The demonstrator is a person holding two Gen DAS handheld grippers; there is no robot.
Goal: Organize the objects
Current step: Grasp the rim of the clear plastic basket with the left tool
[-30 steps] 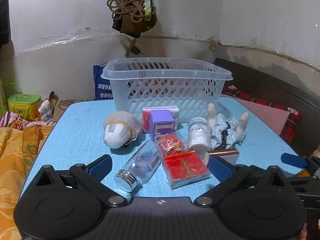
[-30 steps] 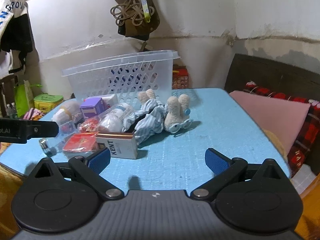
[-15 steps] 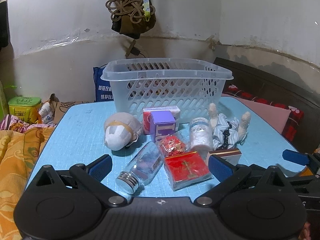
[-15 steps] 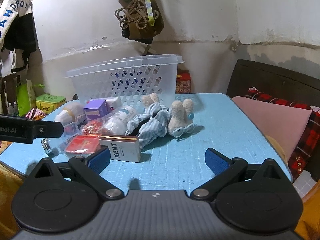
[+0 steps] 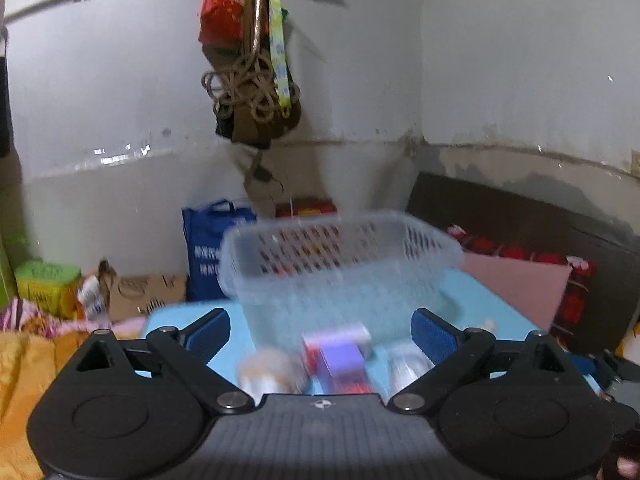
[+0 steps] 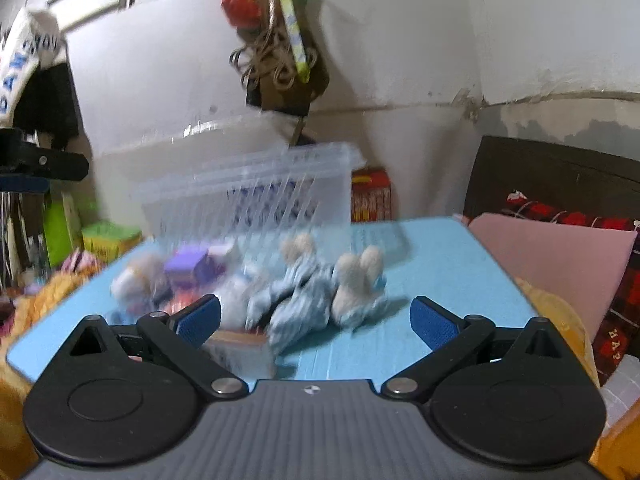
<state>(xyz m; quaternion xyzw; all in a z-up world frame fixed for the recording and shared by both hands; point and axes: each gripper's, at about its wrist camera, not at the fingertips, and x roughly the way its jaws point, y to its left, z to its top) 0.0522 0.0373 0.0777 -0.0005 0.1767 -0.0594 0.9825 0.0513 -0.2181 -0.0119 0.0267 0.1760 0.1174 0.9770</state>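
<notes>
Clear plastic, blurred by motion in both views, forms the perforated basket (image 5: pixel 344 256) that stands at the far side of the blue table (image 6: pixel 436 276), its long axis running left to right across the left wrist view and its open top facing up. Only the left wrist view shows the basket's inside, where nothing can be made out through the blur, and the blue bag (image 5: pixel 212 248) against the wall behind it; only the right wrist view shows the striped soft toy (image 6: pixel 316 296) lying on the table with its pale feet raised toward the basket, and a boxed pack (image 6: pixel 240 350) at the near edge just beside the left finger of the right gripper (image 6: pixel 315 320). A purple box (image 5: pixel 342 360) sits close in front of the basket, between a pale round bundle (image 5: pixel 272 370) and a small jar (image 5: pixel 406 366); these are too smeared to tell more. The left gripper (image 5: pixel 321 330) hangs with its fingers spread wide and nothing between them, and the right gripper is likewise spread and holds nothing. The table's right half is bare up to its edge, where a pink pillow (image 6: pixel 560 264) lies, and orange cloth (image 5: pixel 24 364) borders the table's left edge.
</notes>
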